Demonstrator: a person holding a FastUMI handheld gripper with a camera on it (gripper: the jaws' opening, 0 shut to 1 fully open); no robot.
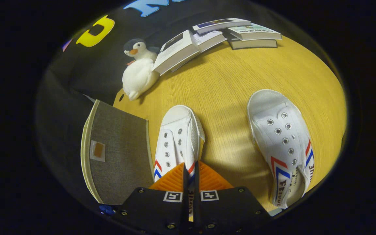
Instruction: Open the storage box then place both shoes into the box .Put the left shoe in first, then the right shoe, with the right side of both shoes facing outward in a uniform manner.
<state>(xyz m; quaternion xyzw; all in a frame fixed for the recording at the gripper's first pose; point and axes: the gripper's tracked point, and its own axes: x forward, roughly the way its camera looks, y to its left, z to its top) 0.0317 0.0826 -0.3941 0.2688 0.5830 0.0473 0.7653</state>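
- My hand-held gripper [191, 173] is clamped on the side wall of the left shoe [178, 140], both fingers pressed nearly together on the canvas at its heel end.
- That shoe's long axis runs straight ahead from the fingers, toe pointing away over the wooden surface [227, 81].
- The storage box [116, 153] sits just to the left of the held shoe, its grey fabric lid looking already swung open, so I judge the coming move is a short carry leftward.
- The right shoe [282, 143] lies well apart to the right, toe also pointing away.
- Beyond are a plush penguin [139, 71] and some books [220, 36].
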